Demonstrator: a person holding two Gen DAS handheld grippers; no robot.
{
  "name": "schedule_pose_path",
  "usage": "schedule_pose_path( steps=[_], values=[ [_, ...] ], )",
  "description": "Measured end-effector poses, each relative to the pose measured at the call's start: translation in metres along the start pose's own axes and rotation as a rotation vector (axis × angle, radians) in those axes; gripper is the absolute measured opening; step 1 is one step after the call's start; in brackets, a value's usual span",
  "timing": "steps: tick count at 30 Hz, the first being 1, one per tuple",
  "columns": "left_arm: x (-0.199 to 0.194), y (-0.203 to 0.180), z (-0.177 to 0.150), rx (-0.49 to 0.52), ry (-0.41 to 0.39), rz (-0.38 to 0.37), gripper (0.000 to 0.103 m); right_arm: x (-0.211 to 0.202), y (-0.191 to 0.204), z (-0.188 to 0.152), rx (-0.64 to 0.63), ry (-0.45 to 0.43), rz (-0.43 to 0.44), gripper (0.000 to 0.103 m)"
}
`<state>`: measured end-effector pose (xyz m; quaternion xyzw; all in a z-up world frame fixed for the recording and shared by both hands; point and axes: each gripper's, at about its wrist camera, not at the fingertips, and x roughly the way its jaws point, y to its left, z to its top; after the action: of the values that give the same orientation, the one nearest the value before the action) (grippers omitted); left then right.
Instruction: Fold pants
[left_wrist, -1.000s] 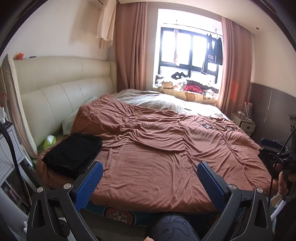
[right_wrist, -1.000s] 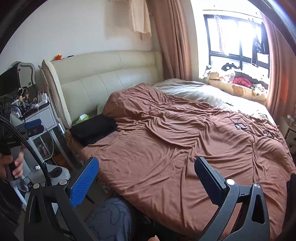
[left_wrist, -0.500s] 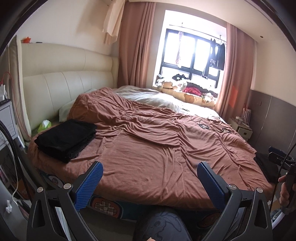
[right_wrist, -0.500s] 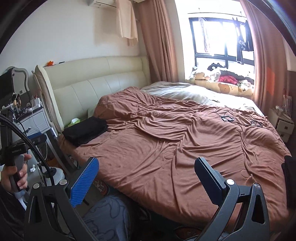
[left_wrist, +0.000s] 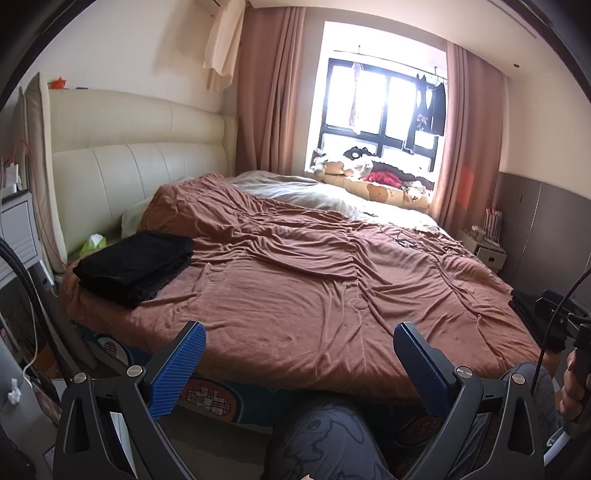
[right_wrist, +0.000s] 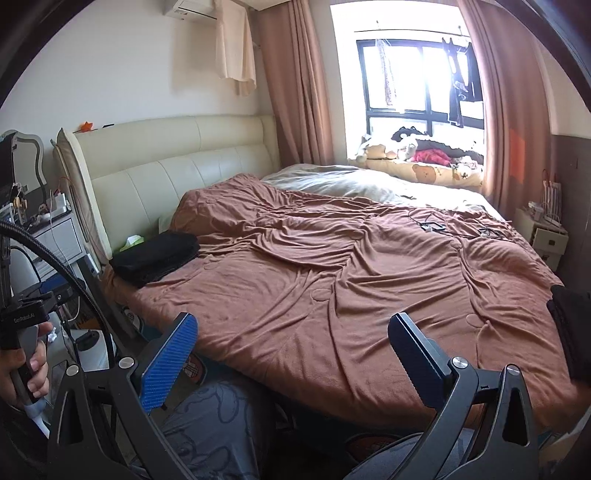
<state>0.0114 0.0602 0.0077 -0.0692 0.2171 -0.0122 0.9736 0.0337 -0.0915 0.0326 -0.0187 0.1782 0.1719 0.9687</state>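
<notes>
Both grippers idle off the bed edge, nothing held.
Left gripper (left_wrist: 295, 358) and right gripper (right_wrist: 291, 347): fingers spread wide. Folded black pants (left_wrist: 135, 264) sit on the brown blanket (left_wrist: 314, 288), near-left corner, by the headboard (left_wrist: 140, 162).

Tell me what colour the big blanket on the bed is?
The blanket is brown, a warm rusty shade. It shows best in the left wrist view.

Folded pants (left_wrist: 135, 267) on the blanket's (left_wrist: 314, 295) left corner, near the headboard (left_wrist: 147, 166); window (left_wrist: 380, 107) behind.
</notes>
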Motion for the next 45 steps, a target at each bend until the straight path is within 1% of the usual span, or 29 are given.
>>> schedule_pose_path(
  steps=[3,6,11,13,18,31,34,43,45],
  values=[
    [-0.004,-0.002,-0.006,-0.007,-0.011,0.003,0.102,-0.005,0.001,-0.007,-0.002,-0.012,-0.007,0.103],
    [-0.009,-0.005,-0.011,0.011,-0.028,0.023,0.102,-0.010,0.003,-0.013,-0.007,-0.022,-0.007,0.103],
    [-0.014,-0.009,-0.017,0.013,-0.043,0.018,0.102,-0.014,0.002,-0.022,-0.007,-0.025,-0.015,0.103],
    [-0.017,-0.012,-0.017,0.024,-0.059,0.029,0.102,-0.014,0.000,-0.023,0.002,-0.024,-0.014,0.103],
    [-0.025,-0.017,-0.017,0.041,-0.080,0.029,0.102,-0.018,0.000,-0.023,0.000,-0.021,-0.004,0.103],
    [-0.033,-0.011,-0.019,0.008,-0.069,0.029,0.102,-0.023,-0.003,-0.025,0.022,-0.012,-0.001,0.103],
    [-0.034,-0.012,-0.018,0.011,-0.076,0.036,0.102,-0.024,-0.004,-0.025,0.030,-0.014,0.007,0.103],
    [-0.038,-0.015,-0.019,0.014,-0.080,0.025,0.102,-0.025,-0.006,-0.026,0.041,-0.007,-0.001,0.103],
    [-0.039,-0.015,-0.019,0.013,-0.080,0.025,0.102,-0.026,-0.007,-0.025,0.053,-0.006,0.009,0.103]
  ],
)
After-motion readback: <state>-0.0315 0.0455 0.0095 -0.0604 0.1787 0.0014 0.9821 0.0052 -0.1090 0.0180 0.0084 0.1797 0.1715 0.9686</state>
